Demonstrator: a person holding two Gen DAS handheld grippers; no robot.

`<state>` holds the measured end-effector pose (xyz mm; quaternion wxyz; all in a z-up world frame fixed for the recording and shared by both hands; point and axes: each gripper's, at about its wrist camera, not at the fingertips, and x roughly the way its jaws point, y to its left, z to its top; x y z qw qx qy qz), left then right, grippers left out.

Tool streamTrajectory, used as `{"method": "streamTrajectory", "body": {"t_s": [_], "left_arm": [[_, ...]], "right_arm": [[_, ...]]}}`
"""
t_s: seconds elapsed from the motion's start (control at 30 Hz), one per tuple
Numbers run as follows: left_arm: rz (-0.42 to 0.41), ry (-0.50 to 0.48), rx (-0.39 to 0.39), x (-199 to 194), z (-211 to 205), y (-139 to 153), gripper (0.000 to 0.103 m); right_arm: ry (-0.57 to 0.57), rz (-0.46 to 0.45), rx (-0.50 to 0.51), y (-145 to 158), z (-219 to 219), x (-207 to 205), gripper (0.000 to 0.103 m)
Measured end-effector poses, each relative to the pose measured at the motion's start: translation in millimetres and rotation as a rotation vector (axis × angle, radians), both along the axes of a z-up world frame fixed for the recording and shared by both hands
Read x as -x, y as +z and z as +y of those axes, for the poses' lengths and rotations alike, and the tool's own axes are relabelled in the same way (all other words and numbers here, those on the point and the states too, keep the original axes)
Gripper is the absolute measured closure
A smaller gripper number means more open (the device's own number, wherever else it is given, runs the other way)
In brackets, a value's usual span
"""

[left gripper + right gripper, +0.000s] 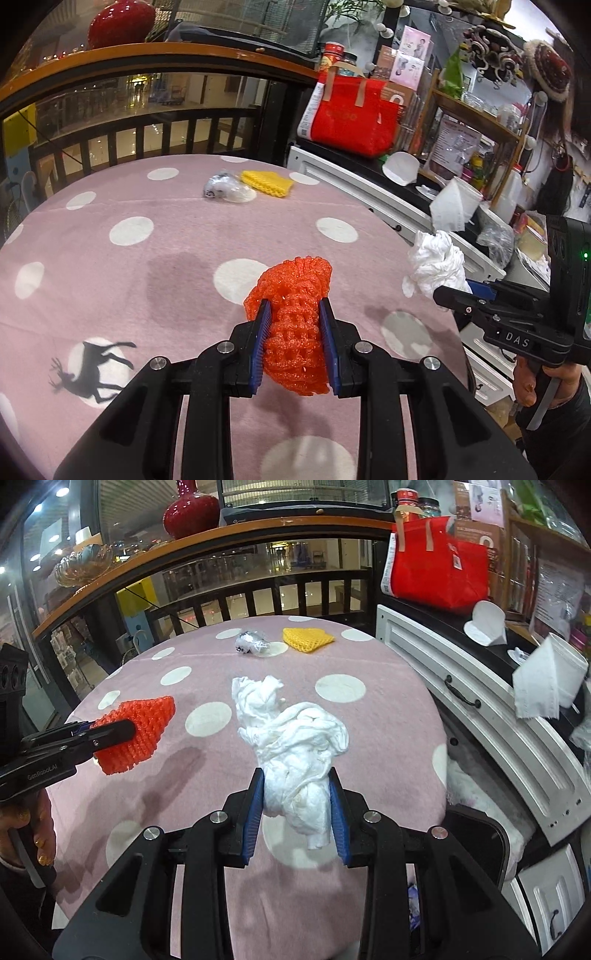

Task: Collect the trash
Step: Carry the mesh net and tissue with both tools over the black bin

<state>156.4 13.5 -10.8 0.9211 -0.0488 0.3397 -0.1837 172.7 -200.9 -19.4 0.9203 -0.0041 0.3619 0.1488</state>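
Foam net, orange, clamped in left tool above pink desk; light, springy, squashes easily. Right tool clamped on crumpled tissue; soft, tears easily, grip bulk. Yellow net, foil wrapper remain at far edge.

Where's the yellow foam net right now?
The yellow foam net lies on the far side of the pink dotted tablecloth, just right of the crumpled silver wrapper, beyond both grippers' loads.

Orange net, white tissue, yellow net, pink white-dotted tablecloth.
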Motion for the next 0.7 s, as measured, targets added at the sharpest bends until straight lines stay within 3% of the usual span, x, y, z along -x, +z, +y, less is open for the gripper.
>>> {"method": "streamTrajectory", "body": {"t_s": [0.33,0.7], "left_arm": [[-0.008,-0.090,0.005,25.8,-40.0,1.9,0.077],[-0.010,-0.212,0.007,44.6,-93.8,2.2,0.077]], "right_arm": [[-0.080,-0.009,-0.013,-4.3,-43.4,44.3,0.069],[-0.247,0.019,-0.039,-24.4,-114.2,79.7,0.069]]}}
